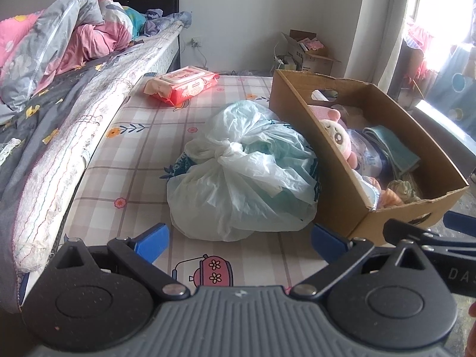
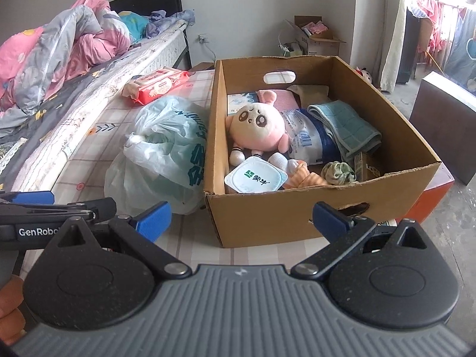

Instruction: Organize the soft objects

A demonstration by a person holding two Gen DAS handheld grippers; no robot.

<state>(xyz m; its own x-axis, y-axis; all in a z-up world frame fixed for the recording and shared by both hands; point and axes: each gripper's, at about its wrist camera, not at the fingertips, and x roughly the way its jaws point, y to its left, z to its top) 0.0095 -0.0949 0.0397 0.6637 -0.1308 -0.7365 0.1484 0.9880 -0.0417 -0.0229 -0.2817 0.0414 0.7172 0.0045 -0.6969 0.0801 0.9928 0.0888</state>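
A tied pale-green plastic bag (image 1: 247, 169) full of soft stuff lies on the checked mat, left of a cardboard box (image 1: 336, 196). My left gripper (image 1: 241, 244) is open and empty just in front of the bag. In the right wrist view the box (image 2: 267, 220) holds a pink plush toy (image 2: 258, 128), a teal towel (image 2: 345, 125), a blue-white pack (image 2: 306, 136), a white tub (image 2: 255, 178) and small cloth items. My right gripper (image 2: 242, 220) is open and empty before the box's near wall. The bag (image 2: 160, 154) lies left of the box.
A red wipes pack (image 1: 181, 84) lies at the mat's far end. A bed with crumpled pink and grey bedding (image 1: 59, 47) runs along the left. A second open carton (image 2: 315, 40) stands by the far wall. A dark cabinet (image 2: 446, 119) stands at right.
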